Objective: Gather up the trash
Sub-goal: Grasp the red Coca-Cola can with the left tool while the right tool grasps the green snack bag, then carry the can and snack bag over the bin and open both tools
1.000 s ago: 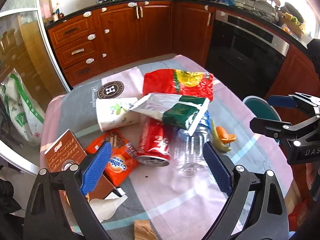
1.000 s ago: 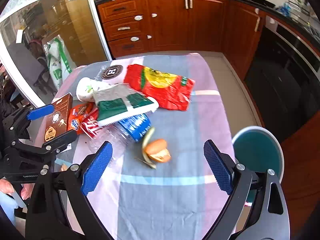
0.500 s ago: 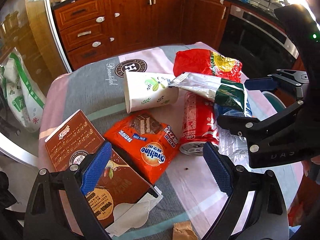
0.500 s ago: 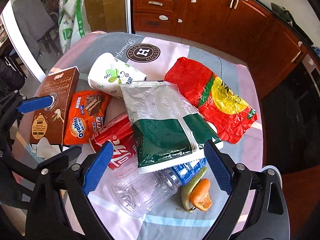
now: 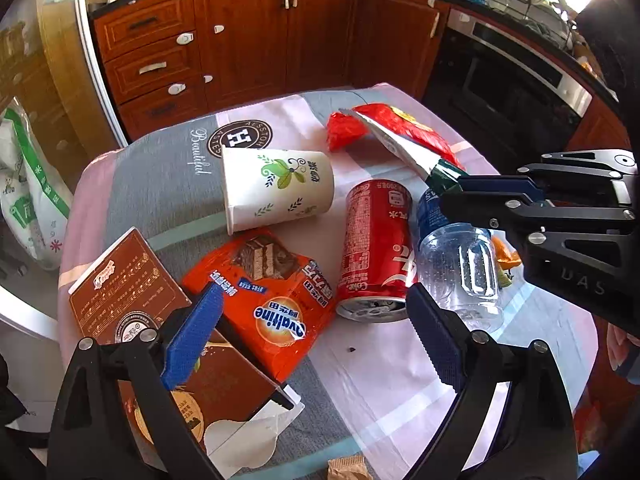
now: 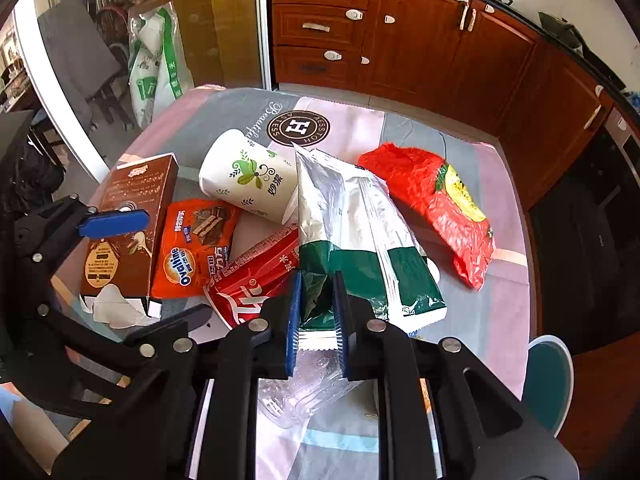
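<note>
Right wrist view showed the right gripper (image 6: 316, 312) with its jaws closing on the lower green edge of the silver-and-green snack bag (image 6: 348, 232), at lower centre of frame; half a second earlier those jaws stood wide above the pile. The bag's edge sat pinched between the blue pads — in my judgement the first piece of trash was being secured for lifting. Left gripper (image 5: 316, 332), seen in the left wrist view, had its fingers spread wide and held nothing, hovering over the orange Ovaltine packet (image 5: 264, 300) and the red Coke can (image 5: 376, 248) at frame centre. Beneath the bag lay a clear plastic bottle (image 6: 304, 388). Paper cup (image 6: 248, 176), brown carton (image 6: 128, 220) and red wrapper (image 6: 436, 204) crowded the tablecloth (image 6: 400, 128) — a lift could drag neighbours along.
</note>
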Demonstrator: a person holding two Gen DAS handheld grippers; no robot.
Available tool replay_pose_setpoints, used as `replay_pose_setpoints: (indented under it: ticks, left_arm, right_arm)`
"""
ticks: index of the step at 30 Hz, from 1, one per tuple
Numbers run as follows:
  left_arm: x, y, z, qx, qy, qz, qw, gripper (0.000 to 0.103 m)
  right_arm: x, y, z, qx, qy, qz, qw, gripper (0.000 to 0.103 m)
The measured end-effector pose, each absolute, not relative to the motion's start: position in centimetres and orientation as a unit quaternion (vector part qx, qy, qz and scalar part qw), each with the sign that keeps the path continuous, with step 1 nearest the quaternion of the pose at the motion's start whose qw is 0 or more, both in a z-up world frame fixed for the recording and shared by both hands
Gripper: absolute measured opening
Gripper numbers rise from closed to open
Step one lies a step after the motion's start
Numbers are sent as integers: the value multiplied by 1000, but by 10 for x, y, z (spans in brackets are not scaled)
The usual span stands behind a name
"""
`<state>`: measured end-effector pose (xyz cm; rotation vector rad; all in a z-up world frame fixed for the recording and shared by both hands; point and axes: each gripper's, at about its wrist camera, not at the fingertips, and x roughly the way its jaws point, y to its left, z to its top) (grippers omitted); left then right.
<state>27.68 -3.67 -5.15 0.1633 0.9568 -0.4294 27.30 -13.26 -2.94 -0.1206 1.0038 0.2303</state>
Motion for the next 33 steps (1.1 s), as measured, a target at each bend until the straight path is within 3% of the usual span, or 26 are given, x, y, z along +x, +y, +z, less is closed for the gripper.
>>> replay_pose_setpoints:
  ticks: [8,15,22,33]
  left_arm:
    - [293,-70,-62,89,466,-241,847,90]
    - [303,-76,-78,65,493,-258,828,54]
    - [282,-75,-60,72,468,-239,848,53]
    - [245,-65,18,71,405,-207,888,53]
  right_arm:
    - [261,-154,-11,-3,464,125,877,14]
    - [248,-162,-11,10,463,133,876,14]
    - [239,-171,-9,19,458,131,879,14]
    - [207,-184,24,28,421,134,897,14]
